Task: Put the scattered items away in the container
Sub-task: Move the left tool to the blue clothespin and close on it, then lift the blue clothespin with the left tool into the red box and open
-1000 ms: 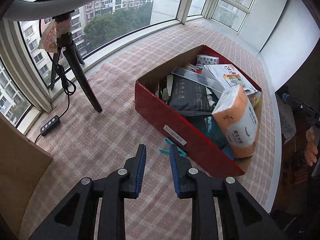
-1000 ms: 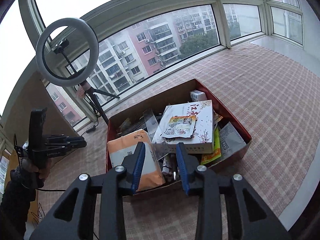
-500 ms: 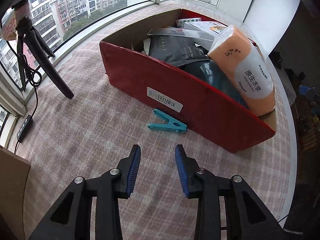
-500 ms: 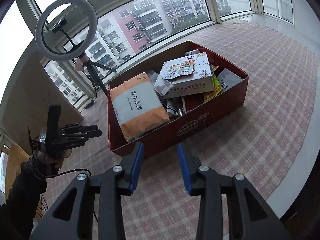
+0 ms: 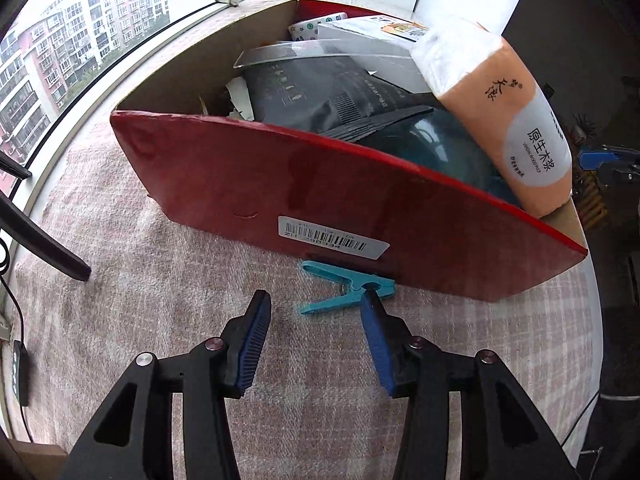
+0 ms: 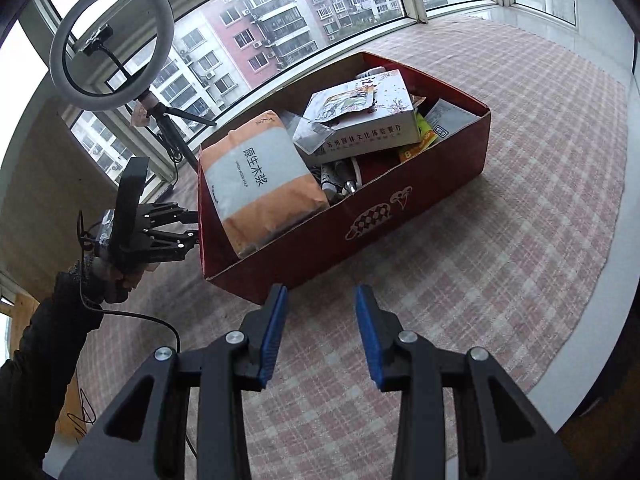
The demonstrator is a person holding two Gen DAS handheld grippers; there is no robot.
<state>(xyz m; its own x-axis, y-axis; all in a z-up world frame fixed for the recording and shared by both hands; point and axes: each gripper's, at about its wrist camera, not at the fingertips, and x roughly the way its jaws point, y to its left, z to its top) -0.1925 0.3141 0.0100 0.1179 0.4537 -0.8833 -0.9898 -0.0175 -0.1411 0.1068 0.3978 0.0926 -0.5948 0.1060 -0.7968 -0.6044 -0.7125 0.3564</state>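
A teal clothespin (image 5: 345, 289) lies on the checked cloth against the red box's (image 5: 256, 176) near wall, under its barcode label. My left gripper (image 5: 315, 304) is open and low over the cloth, its fingertips either side of the pin, the right tip at the pin's hinge end. The box (image 6: 420, 200) is full: an orange tissue pack (image 5: 508, 112), a dark pouch (image 5: 320, 96), a white carton (image 6: 360, 116) and other packets. My right gripper (image 6: 320, 298) is open and empty, above the cloth just short of the box's corner. The left gripper also shows in the right wrist view (image 6: 191, 226).
A ring light (image 6: 110, 44) on a tripod stands by the window behind the box; its leg (image 5: 40, 240) and cable lie at the left. The checked cloth (image 6: 520, 260) ends at a white edge on the right. Brown board stands at far left.
My left gripper has come down and forward to the clothespin and opened wider around it. My right gripper has pulled back from over the box and opened wider.
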